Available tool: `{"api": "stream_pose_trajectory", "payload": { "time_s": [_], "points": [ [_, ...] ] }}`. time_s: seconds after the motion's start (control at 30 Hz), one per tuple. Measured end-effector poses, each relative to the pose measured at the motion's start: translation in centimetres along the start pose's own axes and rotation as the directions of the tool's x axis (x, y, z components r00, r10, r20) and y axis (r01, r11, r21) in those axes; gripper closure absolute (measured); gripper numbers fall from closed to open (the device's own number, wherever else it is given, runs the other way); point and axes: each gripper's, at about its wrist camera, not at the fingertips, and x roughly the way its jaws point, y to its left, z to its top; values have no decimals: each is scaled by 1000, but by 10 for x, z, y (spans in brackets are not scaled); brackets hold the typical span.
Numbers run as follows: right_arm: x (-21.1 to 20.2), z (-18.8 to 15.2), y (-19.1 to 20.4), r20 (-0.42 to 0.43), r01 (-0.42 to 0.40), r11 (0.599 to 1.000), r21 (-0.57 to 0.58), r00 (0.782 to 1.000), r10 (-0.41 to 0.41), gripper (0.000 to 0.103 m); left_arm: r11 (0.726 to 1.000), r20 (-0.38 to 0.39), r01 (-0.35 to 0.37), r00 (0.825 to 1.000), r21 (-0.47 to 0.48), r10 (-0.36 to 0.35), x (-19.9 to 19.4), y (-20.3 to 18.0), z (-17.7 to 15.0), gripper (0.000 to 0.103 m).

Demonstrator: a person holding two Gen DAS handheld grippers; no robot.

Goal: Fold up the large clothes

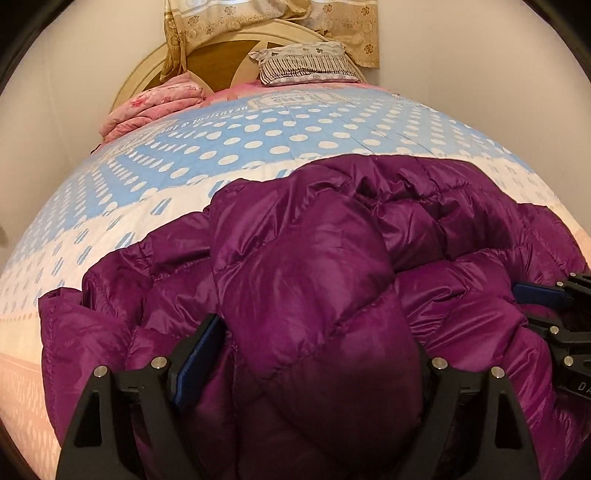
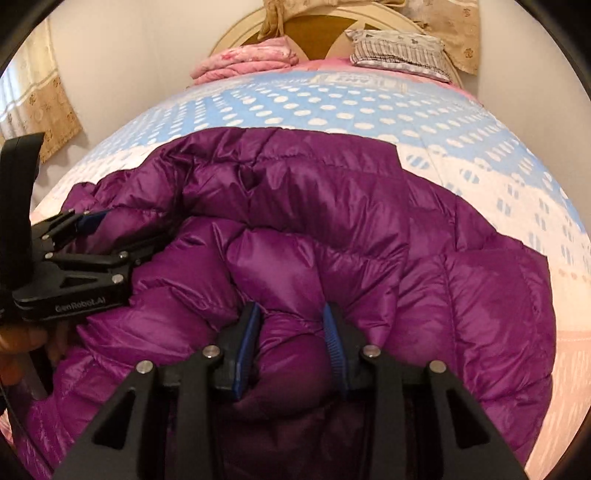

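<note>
A large purple down jacket (image 1: pixel 317 258) lies bunched on the bed's near end; it also fills the right wrist view (image 2: pixel 332 221). My left gripper (image 1: pixel 317 354) has its jaws wide apart around a thick puffy fold of the jacket; only its left blue pad (image 1: pixel 195 354) shows, the right one is hidden by fabric. My right gripper (image 2: pixel 291 343) is shut on a narrower bunch of the jacket between its blue pads (image 2: pixel 245 350). The right gripper shows at the right edge of the left wrist view (image 1: pixel 543 295). The left gripper shows at the left of the right wrist view (image 2: pixel 96 229).
The bed has a blue and white dotted cover (image 1: pixel 258 140). A folded pink blanket (image 1: pixel 147 107) and a striped pillow (image 1: pixel 306 62) lie by the round headboard (image 1: pixel 221 48). A patterned curtain (image 1: pixel 332 22) hangs behind. White walls flank the bed.
</note>
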Motion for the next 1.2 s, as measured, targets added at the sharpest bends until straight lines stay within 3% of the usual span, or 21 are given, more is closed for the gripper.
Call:
{"api": "stream_pose_trajectory", "payload": {
  "time_s": [0.53, 0.9, 1.0, 1.03, 1.1, 1.2],
  "points": [
    [0, -4, 5, 36, 18, 1000, -5, 999, -17, 64, 1000, -10, -28, 1000, 7, 28, 5, -1, 0, 14],
    [1, 1, 13, 2, 61, 997, -41, 998, -61, 64, 999, -38, -44, 998, 19, 45, 6, -3, 3, 12],
    [-14, 5, 16, -17, 82, 995, -60, 996, -83, 59, 997, -47, -80, 996, 23, 81, -12, 0, 12, 12],
    [-27, 3, 14, -2, 69, 997, -40, 998, -69, 56, 997, -17, -74, 997, 13, 74, -25, 2, 13, 12],
    [-50, -4, 10, 29, 52, 998, -41, 998, -50, 38, 1000, 48, -19, 999, 4, 19, -63, 8, 11, 12],
    [-77, -23, 5, 41, 50, 997, -57, 998, -48, 32, 1000, 110, 0, 994, 16, -1, -107, 14, -5, 12]
  ]
}}
